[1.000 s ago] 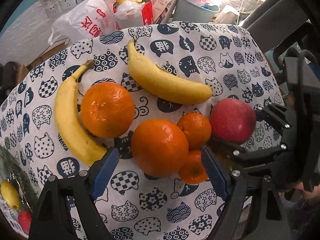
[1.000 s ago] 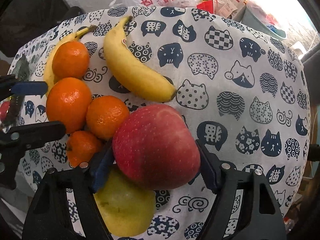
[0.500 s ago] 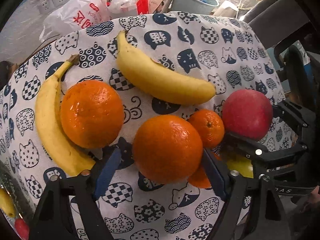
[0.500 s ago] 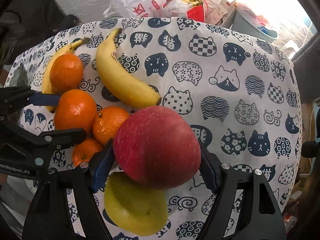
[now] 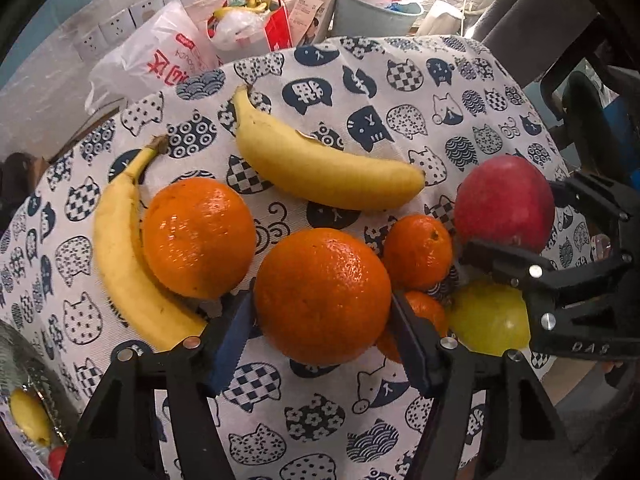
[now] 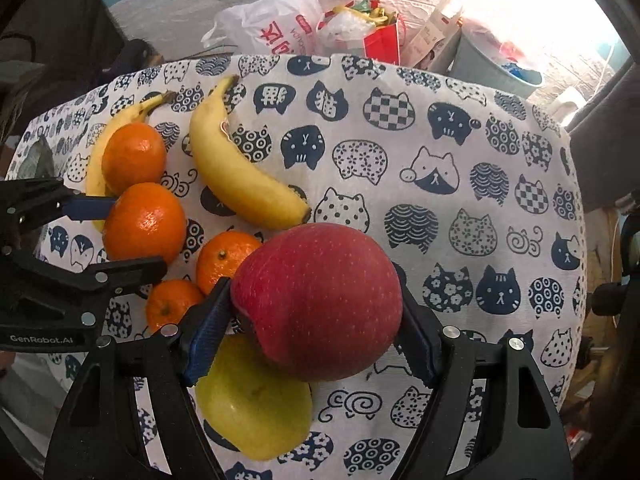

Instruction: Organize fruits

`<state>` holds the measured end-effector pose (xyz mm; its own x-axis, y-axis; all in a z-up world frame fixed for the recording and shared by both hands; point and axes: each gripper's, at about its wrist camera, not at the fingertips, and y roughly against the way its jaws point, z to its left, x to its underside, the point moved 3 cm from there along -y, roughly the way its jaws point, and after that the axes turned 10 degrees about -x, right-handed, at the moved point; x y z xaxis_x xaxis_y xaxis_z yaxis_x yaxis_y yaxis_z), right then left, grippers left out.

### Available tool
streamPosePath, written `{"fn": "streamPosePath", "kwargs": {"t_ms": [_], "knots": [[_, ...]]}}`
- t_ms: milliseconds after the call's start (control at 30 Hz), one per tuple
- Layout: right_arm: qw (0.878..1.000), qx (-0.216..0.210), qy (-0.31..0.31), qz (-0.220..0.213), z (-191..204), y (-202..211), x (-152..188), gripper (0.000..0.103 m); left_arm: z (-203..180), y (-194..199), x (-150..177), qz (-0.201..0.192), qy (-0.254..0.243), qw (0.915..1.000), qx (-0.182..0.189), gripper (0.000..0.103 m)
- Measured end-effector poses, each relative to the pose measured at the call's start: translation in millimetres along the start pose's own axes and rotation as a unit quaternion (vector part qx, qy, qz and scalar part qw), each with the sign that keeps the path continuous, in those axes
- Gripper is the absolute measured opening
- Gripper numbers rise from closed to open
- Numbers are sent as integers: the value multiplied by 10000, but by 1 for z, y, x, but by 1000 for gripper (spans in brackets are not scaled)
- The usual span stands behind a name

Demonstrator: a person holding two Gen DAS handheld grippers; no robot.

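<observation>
Your right gripper point(image 6: 316, 344) grips the red apple point(image 6: 320, 300) above the yellow-green apple point(image 6: 252, 404). Your left gripper's point(image 5: 320, 332) jaws are closing around the large orange point(image 5: 322, 294) on the worktop point(image 5: 400, 92), pads at its sides. Tangerines point(image 5: 418, 252) and a banana point(image 5: 124, 248) crowd both flanks.

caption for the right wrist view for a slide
Right gripper clamps a red apple above a green apple, oranges and bananas lying nearby on the cat-print cloth.
</observation>
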<state>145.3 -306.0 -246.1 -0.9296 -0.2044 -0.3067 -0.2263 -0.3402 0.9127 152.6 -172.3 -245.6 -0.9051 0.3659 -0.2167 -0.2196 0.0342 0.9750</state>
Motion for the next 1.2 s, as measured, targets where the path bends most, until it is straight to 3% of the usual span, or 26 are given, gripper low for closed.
{"fn": "streamPosePath", "kwargs": {"t_ms": [600, 1200], "knots": [[9967, 25, 156, -801, 36, 64, -15, 77, 25, 71, 24, -597, 155, 9979, -174, 69], [9886, -53, 450, -1433, 82, 122, -29, 77, 79, 140, 64, -1174, 619, 9908, -271, 69]]}}
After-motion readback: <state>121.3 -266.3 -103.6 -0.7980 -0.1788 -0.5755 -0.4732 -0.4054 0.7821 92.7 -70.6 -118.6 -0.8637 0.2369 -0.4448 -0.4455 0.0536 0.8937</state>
